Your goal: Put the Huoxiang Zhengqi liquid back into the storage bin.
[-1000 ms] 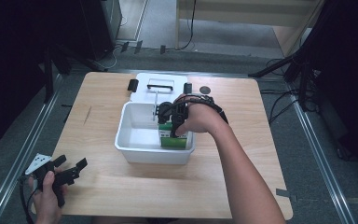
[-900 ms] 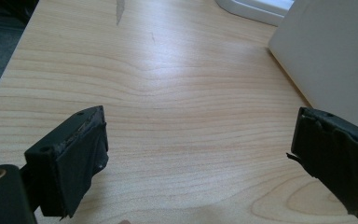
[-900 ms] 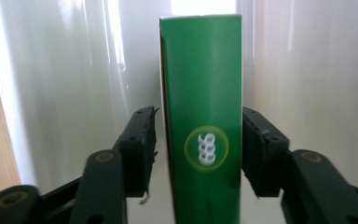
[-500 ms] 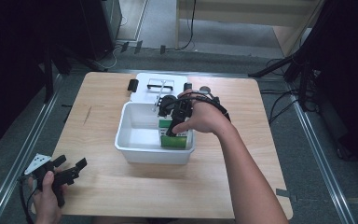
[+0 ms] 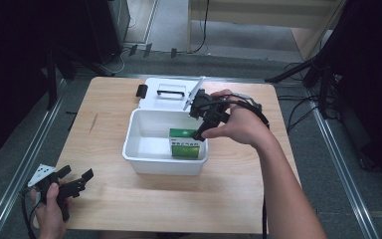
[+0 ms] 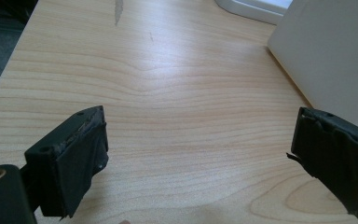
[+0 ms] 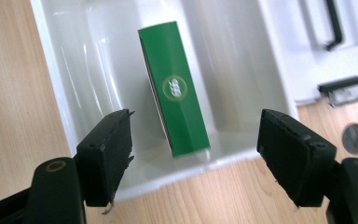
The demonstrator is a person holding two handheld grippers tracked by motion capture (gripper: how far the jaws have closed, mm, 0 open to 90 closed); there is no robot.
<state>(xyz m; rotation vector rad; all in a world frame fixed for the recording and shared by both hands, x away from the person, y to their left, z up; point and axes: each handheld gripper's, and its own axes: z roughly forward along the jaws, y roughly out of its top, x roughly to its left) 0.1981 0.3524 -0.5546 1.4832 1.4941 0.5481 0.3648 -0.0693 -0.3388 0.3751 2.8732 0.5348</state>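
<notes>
Inside white bin (image 5: 144,149): green carton (image 7: 177,112) on edge, lower part hidden by rim.
Right gripper (image 7: 196,154): jaws apart above bin, empty.
Left gripper (image 6: 200,163): jaws apart over table (image 6: 168,84).

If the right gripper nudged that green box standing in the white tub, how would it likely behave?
The green box stands on a narrow edge against the wall of the white tub, so it would probably tip flat. It looks like thin cardboard, likely light and easily dented by a hard squeeze. Its glossy faces may slip somewhat between the open right gripper jaws.
</notes>
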